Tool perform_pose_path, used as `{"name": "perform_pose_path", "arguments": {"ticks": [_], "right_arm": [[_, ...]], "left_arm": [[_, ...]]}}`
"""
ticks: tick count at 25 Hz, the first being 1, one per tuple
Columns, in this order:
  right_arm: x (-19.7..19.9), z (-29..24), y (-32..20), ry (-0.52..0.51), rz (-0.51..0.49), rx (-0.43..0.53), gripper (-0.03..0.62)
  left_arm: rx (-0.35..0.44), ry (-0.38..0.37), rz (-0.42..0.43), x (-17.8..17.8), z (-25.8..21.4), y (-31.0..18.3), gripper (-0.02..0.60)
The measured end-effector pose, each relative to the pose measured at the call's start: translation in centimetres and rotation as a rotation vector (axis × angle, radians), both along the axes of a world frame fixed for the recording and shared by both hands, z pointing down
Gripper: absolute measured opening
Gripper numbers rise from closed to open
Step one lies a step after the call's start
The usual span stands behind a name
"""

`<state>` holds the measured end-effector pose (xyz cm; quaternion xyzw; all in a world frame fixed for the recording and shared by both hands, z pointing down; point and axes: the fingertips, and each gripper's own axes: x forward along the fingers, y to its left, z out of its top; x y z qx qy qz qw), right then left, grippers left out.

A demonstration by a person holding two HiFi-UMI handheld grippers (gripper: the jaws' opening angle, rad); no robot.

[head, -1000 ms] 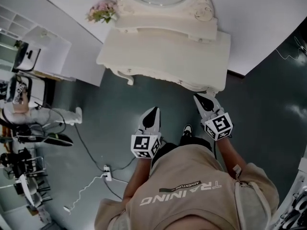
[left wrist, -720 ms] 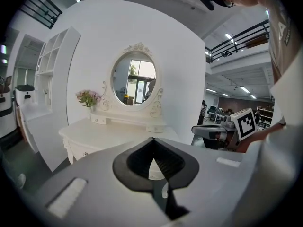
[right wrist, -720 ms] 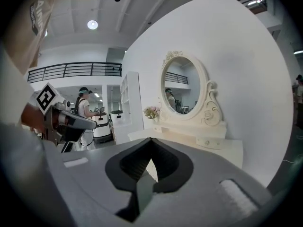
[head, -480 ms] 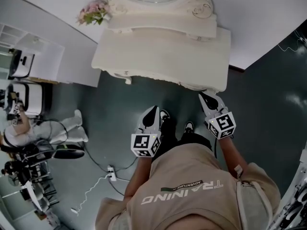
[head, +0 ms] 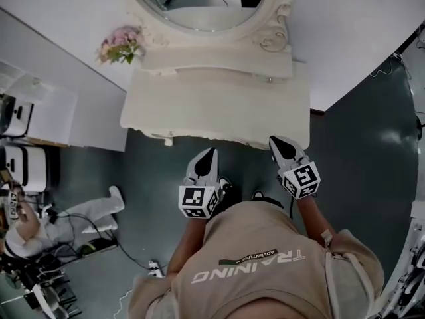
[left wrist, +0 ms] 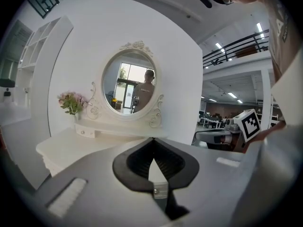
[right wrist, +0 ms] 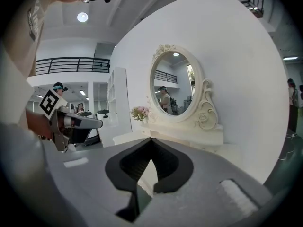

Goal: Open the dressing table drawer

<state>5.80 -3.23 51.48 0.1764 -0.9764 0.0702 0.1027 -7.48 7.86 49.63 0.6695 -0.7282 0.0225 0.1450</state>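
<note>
The cream dressing table (head: 212,105) with its oval mirror (head: 199,5) stands against the white wall ahead of me. From above, its top hides the front drawers; a small knobbed drawer (left wrist: 83,132) shows on the shelf under the mirror. My left gripper (head: 210,153) is shut and empty, its tip just short of the table's front edge. My right gripper (head: 274,141) is also shut and empty, at the table's front right corner. In the gripper views both grippers point at the table, the left gripper (left wrist: 152,140) and the right gripper (right wrist: 150,140) with jaws closed tip to tip.
Pink flowers (head: 119,45) stand on the table's back left corner. White shelving (head: 40,111) is at the left. Cables (head: 80,221) and a person (head: 40,228) are on the dark floor at the lower left. A dark floor strip (head: 358,151) runs to the table's right.
Both grippers and I have moved forward toward the dressing table. The table's front edge is now right at the gripper tips, and more of the mirror shows.
</note>
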Motion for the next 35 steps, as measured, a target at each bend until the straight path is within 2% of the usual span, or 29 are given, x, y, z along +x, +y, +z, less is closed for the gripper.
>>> {"name": "perform_pose_path", "arguments": {"ticks": [5,12,17,23,27,32,35], "right_arm": [[-5.4,-2.2,-1.9,-0.027,0.059,0.061,0.002],[-8.9,-2.5,-2.7,0.009,0.132,0.094,0.002],[-8.5,-1.5,-2.9,0.093,0.181,0.118,0.002],[-8.7,-0.5,-5.0,0.117,0.196,0.09,0.002],[-9.4,0.6,-8.2,0.105,0.213,0.051,0.002],[-10.0,2.7,-12.8,0.081,0.263,-0.007,0.002],[-10.0,3.0,-15.6,0.066,0.268,-0.011,0.003]], "left_arm": [[0.004,-0.055,0.022,-6.4,-0.2,-1.1,0.018],[0.003,-0.063,0.115,-11.6,0.2,-3.2,0.018],[0.009,-0.019,0.167,-12.1,0.9,-5.4,0.018],[-0.002,0.023,0.189,-11.8,1.2,-8.1,0.018],[-0.04,0.018,0.19,-12.6,1.5,-10.2,0.018],[-0.089,-0.056,0.234,-13.9,1.0,-14.1,0.018],[-0.09,-0.078,0.263,-14.0,0.4,-17.5,0.018]]}}
